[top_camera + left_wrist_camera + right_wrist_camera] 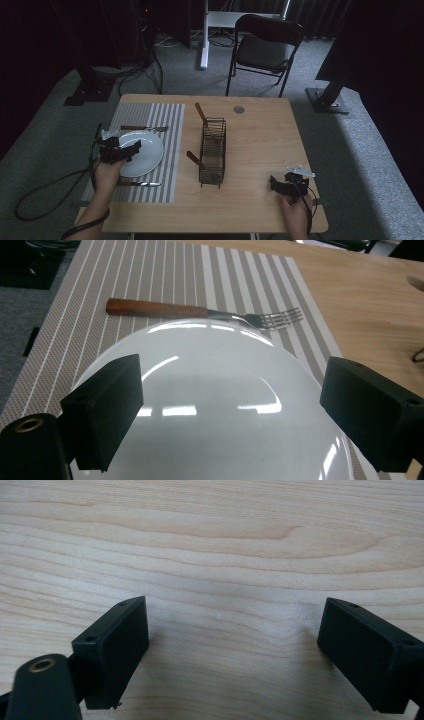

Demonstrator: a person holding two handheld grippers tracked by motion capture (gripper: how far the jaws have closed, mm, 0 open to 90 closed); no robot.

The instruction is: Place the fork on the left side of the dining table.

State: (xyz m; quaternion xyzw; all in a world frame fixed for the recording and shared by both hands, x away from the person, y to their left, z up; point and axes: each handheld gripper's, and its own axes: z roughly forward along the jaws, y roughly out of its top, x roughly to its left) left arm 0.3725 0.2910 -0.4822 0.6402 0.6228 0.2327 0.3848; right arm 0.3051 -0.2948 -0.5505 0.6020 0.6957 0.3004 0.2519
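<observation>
White plate between left gripper wide-apart jaws.

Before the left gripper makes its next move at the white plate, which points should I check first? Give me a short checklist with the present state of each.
1. Left gripper open wide: ok.
2. Its fingers above the white plate, touching or not: cannot tell.
3. Plate lies on the striped placemat, nothing on it: ok.
4. Fork beyond the plate, apart from it: ok.
5. Knife on the near side, beside the plate: ok.
6. Right gripper open over bare table, away from the wire rack: ok.
</observation>
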